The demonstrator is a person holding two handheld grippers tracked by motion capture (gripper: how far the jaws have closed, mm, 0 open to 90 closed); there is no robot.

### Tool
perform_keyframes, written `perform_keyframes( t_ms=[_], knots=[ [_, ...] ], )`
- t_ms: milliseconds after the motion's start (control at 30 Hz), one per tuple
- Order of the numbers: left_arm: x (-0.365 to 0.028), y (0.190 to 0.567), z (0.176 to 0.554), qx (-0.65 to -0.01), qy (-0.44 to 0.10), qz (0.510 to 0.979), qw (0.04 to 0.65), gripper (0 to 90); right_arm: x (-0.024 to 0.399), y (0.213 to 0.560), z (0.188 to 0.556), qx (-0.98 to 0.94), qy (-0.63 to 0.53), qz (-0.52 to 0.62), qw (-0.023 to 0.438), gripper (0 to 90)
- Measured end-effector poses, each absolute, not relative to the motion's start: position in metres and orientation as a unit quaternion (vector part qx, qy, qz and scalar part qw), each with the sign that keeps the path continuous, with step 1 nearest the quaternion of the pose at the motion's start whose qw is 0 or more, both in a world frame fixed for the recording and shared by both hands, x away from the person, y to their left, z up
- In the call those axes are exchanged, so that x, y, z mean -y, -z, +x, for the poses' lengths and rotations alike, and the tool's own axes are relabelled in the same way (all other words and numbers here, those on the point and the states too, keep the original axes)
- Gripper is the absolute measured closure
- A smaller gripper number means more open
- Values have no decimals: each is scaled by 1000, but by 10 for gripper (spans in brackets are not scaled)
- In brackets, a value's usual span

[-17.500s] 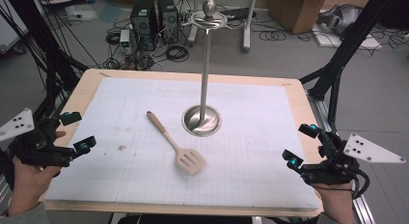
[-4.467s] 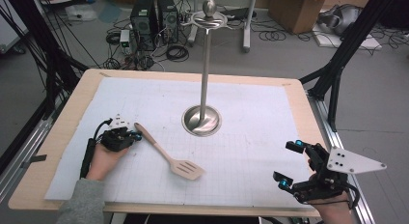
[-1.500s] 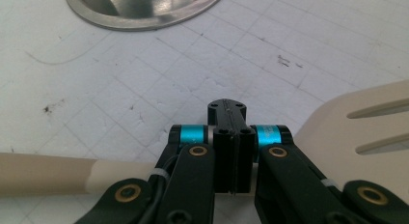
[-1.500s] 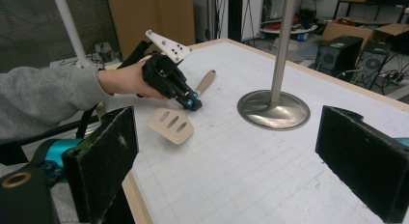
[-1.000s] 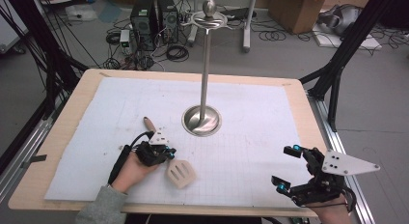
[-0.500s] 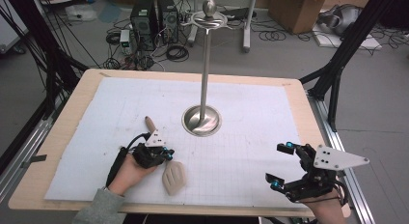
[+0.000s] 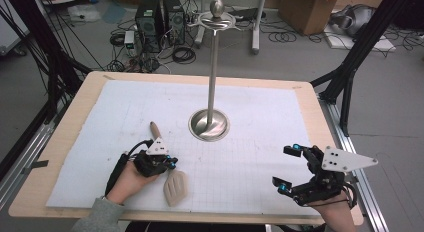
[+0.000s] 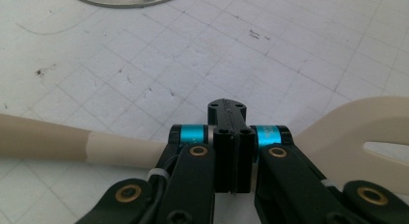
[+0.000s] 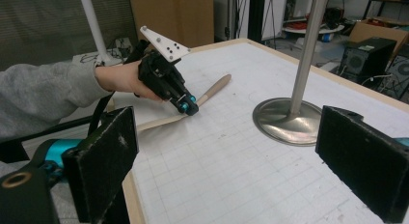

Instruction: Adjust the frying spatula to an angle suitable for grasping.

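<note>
Beige slotted wooden spatula (image 7: 172, 184) lies near the table's near-left edge, pinched at its neck by the left gripper (image 7: 167, 163), while the right gripper (image 7: 290, 168) waits with jaws spread; gripped so off-centre, the blade may swing or slip free on lifting.

The place was a robotics or motion-capture lab rather than a home or kitchen. A wooden table (image 7: 60, 157) covered with white gridded paper (image 7: 260, 122) stood on a bare grey concrete floor (image 7: 390, 107). Beyond the table's far edge sat two black computer towers (image 7: 160, 14) amid loose coils of cable (image 7: 182, 54), and further right of them a cardboard box (image 7: 310, 9). Black metal frame struts (image 7: 360, 47) rose at both sides of the table, and aluminium rails (image 7: 27, 152) ran along its left and right edges.
</note>
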State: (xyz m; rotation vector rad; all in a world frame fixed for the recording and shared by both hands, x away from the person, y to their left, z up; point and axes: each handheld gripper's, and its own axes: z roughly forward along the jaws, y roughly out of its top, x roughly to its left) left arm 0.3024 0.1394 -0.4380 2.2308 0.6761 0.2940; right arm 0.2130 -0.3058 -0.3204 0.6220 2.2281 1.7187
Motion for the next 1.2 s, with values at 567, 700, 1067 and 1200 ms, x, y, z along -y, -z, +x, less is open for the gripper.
perform_keyframes(
  t_ms=[567,700,1067,1200],
  knots=[
    [-167,437,294,-257,-76,880,393,897,291,320,230,-773,-592,197,112,69],
    [-172,437,292,-262,-72,878,394,896,289,320,234,-771,-596,193,115,69],
    [-181,438,285,-267,-70,875,398,897,283,319,241,-773,-598,185,103,69],
    [-185,438,283,-268,-71,875,398,897,282,318,244,-772,-600,182,103,69]
  ],
)
